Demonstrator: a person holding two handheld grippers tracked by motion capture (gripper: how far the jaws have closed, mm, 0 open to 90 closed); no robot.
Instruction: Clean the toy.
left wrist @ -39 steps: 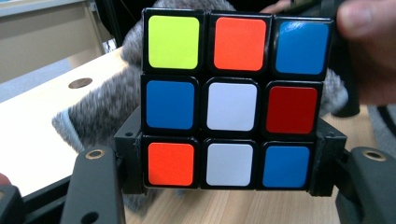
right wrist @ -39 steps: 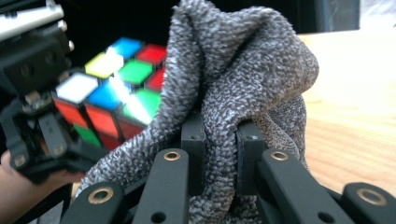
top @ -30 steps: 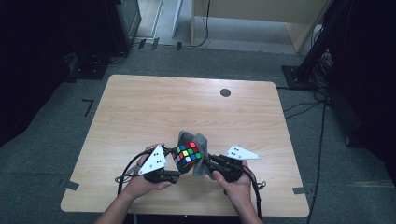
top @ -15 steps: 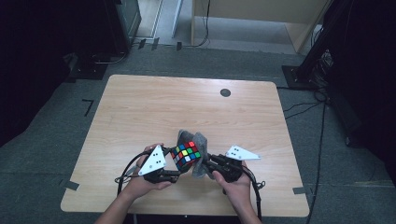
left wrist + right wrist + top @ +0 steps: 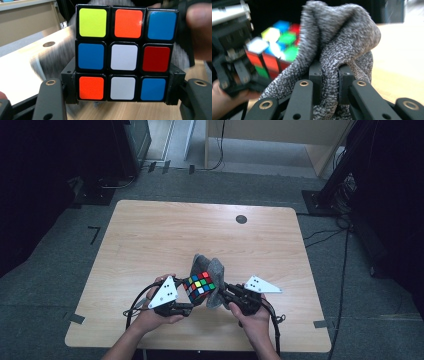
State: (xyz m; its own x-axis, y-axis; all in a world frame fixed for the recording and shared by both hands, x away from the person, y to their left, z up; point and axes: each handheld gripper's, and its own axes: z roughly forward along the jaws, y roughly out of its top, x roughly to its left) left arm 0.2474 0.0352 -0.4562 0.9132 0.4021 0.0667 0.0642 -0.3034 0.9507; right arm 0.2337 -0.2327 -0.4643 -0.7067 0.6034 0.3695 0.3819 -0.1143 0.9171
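From the high view, you work low in the frame, near the front edge of the wooden surface (image 5: 150, 235). Your left claw (image 5: 186, 301) grips a scrambled puzzle cube (image 5: 199, 286) just below centre, lifted and tilted so its coloured faces turn up toward you. Your right claw (image 5: 226, 294) comes in from the right with a grey knit cloth (image 5: 214, 272) that rises behind and beside the cube, touching it. Holding the cube in one claw leaves the other free to bring the cloth against it, probably to wipe or wrap it. A small dark round fitting (image 5: 241, 219) sits far up the surface, well apart.

In the left gripper view, the cube (image 5: 124, 53) takes up the centre. The two black jaws press on its bottom row from either side, pinching it firmly, which keeps the upper rows exposed. The grey cloth (image 5: 53, 60) blurs behind it at the left, and a blurred fingertip (image 5: 200, 27) shows at the upper right.

In the right gripper view, your jaws are pressed together on a fold of the cloth (image 5: 342, 47), which bunches up above them in a loose hood. The cube (image 5: 275, 47) sits at the left, partly behind the fabric, held by the left claw (image 5: 237, 62). Gripping a fold rather than an edge gives you a padded mass to push against the cube.
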